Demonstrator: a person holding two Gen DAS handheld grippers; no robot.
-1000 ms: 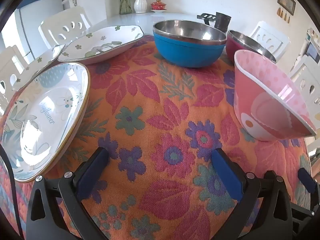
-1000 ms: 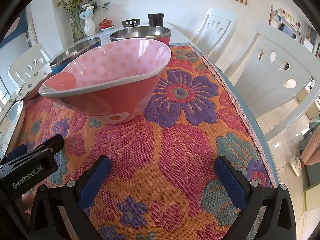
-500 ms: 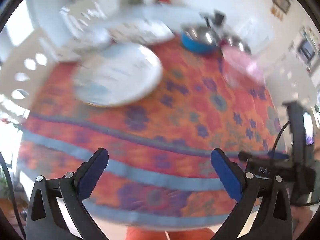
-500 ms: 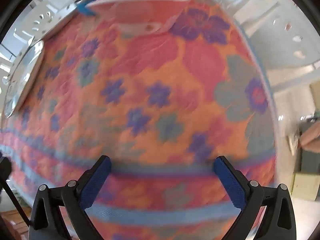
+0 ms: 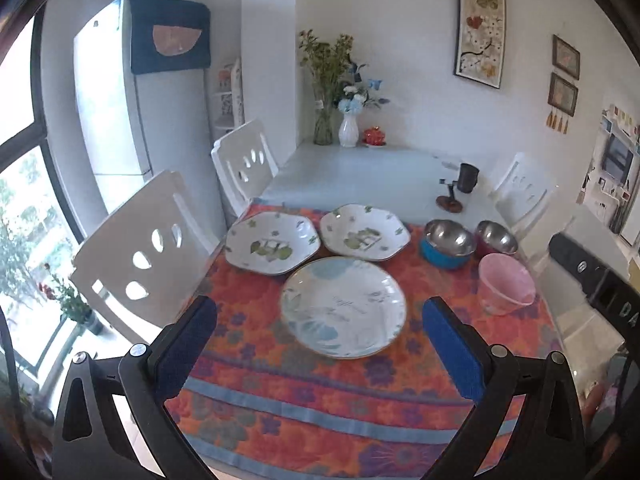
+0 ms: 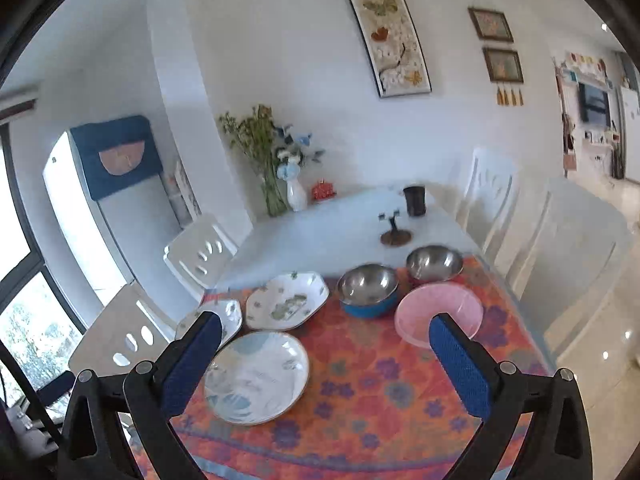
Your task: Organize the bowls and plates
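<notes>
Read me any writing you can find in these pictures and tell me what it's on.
"DA": white letters, cut off at the frame edge, on the right gripper's black body.
Script on the round plate: too blurred to read.
Wall pictures: no legible writing.

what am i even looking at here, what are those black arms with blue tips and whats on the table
Those are two handheld grippers, one in each of a person's hands, each carrying a fisheye camera that looks along its fingers. One picture is from the left gripper, the other from the right gripper. Both are open and hold nothing, raised above the table. On the floral tablecloth lie a round plate, two leaf-patterned plates, a blue bowl, a red bowl and a pink bowl.
</notes>
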